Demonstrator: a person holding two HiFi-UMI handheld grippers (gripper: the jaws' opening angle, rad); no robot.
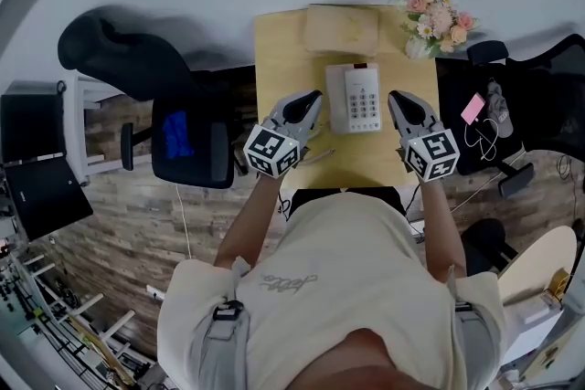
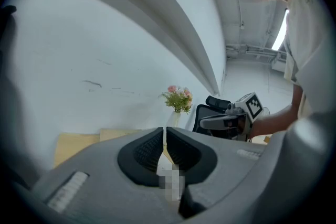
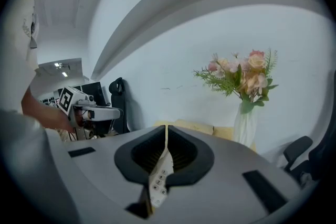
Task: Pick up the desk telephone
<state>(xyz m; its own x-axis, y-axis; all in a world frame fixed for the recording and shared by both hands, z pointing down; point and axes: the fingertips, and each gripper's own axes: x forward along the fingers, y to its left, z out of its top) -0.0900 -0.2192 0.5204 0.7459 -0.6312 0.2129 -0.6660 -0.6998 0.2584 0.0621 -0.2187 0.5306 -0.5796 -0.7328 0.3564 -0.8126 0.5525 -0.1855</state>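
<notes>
The white desk telephone lies flat on the small wooden desk, keypad up, with its handset on the left side. My left gripper hovers just left of it and my right gripper just right of it. Neither touches the phone. In the left gripper view, the left gripper has its jaws pressed together with nothing between them. The right gripper is likewise shut and empty. A strip of the telephone's keypad shows below its jaws.
A beige padded box sits at the back of the desk, behind the phone. A vase of pink flowers stands at the back right corner. A black office chair is left of the desk, and a dark surface holding a pink phone is to the right.
</notes>
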